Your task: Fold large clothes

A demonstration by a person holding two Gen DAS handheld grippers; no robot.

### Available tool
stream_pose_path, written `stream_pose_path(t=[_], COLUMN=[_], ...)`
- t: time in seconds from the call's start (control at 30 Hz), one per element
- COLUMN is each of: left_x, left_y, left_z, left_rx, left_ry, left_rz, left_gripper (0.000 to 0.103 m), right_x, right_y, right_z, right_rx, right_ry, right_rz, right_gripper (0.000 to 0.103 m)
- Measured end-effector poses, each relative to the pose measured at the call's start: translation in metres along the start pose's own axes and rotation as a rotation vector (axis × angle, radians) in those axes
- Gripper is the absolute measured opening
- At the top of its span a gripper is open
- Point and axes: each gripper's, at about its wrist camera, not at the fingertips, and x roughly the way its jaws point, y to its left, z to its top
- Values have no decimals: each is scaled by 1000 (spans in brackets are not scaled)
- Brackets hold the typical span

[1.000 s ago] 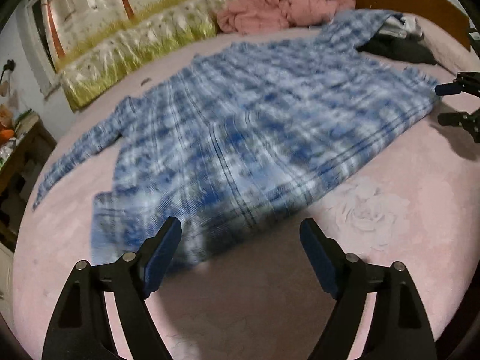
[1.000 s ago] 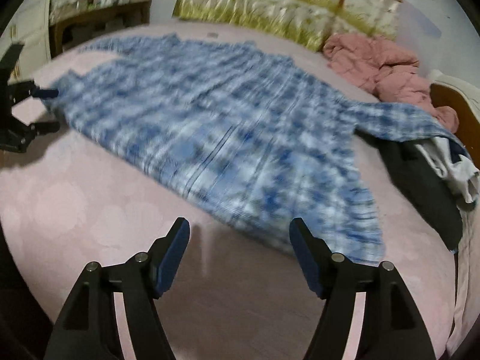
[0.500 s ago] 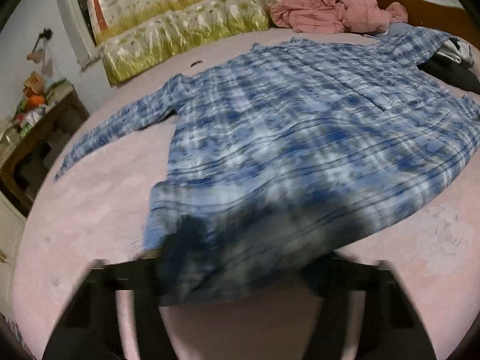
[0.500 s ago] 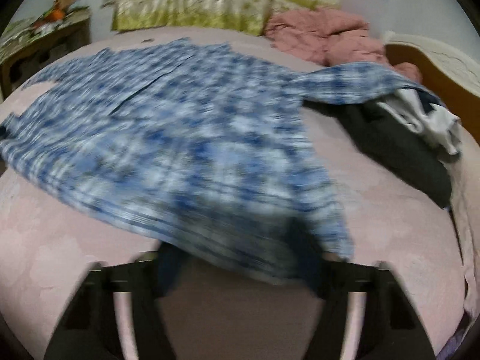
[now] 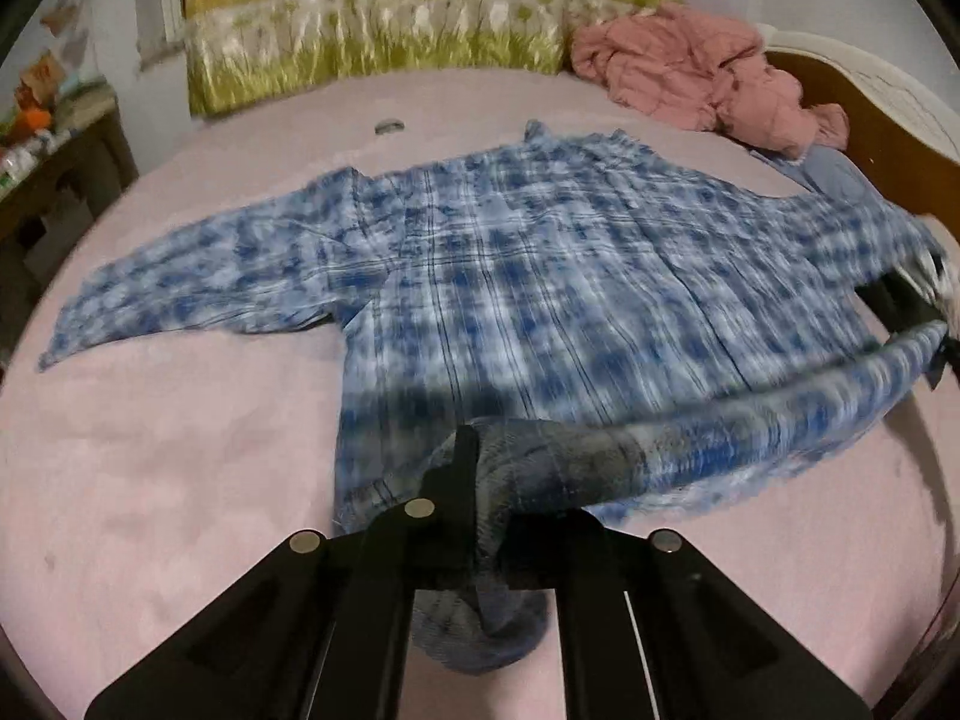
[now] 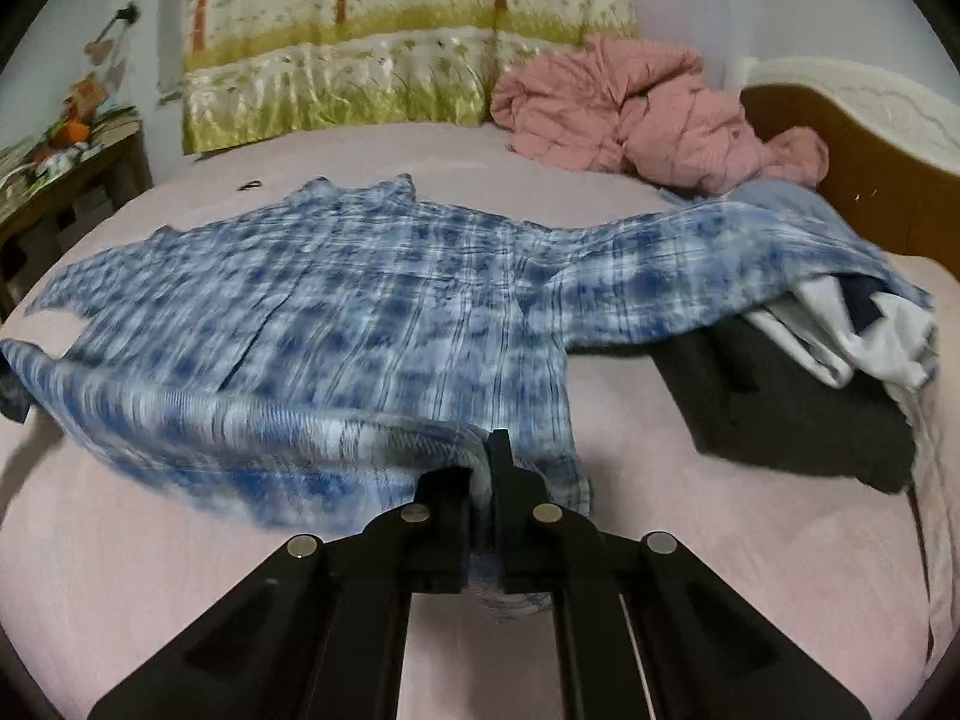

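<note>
A large blue-and-white plaid shirt [image 5: 540, 276] lies spread on a pink bed [image 5: 168, 468], collar toward the far pillows. My left gripper [image 5: 486, 480] is shut on the shirt's near hem at one corner. My right gripper [image 6: 483, 462] is shut on the hem of the same plaid shirt [image 6: 360, 312] at the other corner. The hem is lifted off the sheet and hangs in a band between the two grippers. One sleeve stretches out left in the left wrist view; the other drapes over a pile of clothes at the right.
A crumpled pink quilt [image 6: 648, 114] sits at the bed's far right by a brown headboard [image 6: 870, 180]. Dark and white clothes [image 6: 810, 372] are heaped along the right edge. A floral cover [image 5: 372, 36] lines the far side. A cluttered wooden stand [image 6: 66, 180] is at the left.
Both grippers went from wide open in front of the hem to shut on it. The hem has come up off the bed, and both views have swung to face the pillows.
</note>
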Motion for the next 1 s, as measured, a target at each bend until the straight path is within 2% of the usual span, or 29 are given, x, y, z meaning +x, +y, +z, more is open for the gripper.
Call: stream_pose_path(t=[0.17, 0.27, 0.33, 0.43, 0.5, 0.53, 0.57, 0.63, 0.73, 0.77, 0.8, 0.87, 0.93, 0.97, 1.0], left_x=[69, 96, 105, 105, 97, 93, 89, 85, 78, 76, 73, 67, 63, 59, 56], left_y=[12, 14, 13, 17, 20, 22, 25, 31, 37, 40, 42, 45, 45, 42, 39], left_z=[32, 37, 36, 35, 30, 26, 20, 13, 13, 14, 13, 13, 14, 14, 14], left_rx=[-7, 3, -2, -23, -29, -36, -50, -83, -93, -111, -130, -146, -157, -154, -145], left_ry=[119, 158, 160, 113, 48, 4, -38, -64, -77, -79, -92, -122, -144, -162, -180], left_rz=[-19, -13, -5, -1, 17, 28, 34, 52, 82, 117, 130, 99, 117, 134, 152], left_gripper=[5, 6, 9, 15, 29, 33, 43, 52, 74, 81, 82, 82, 84, 86, 93], right_x=[73, 110, 131, 141, 138, 136, 135, 132, 122, 119, 115, 106, 93, 88, 83], right_y=[3, 5, 5, 4, 4, 4, 4, 5, 7, 7, 6, 2, 0, -2, -5], right_z=[25, 29, 31, 29, 27, 25, 25, 26, 23, 22, 19, 18, 19, 19, 18], right_rx=[20, 24, 38, 47, 44, 39, 34, 22, 20, 30, 43, 45, 29, 27, 31], right_ry=[104, 160, 193, 167, 114, 91, 82, 58, 11, 1, -6, -20, -69, -92, -122], right_rz=[3, 1, 7, -4, 2, 3, 1, -10, -73, -86, -88, -72, -109, -134, -168], right_gripper=[6, 6, 6, 6, 6, 6, 6, 8, 37, 59, 71, 72, 77, 87, 90])
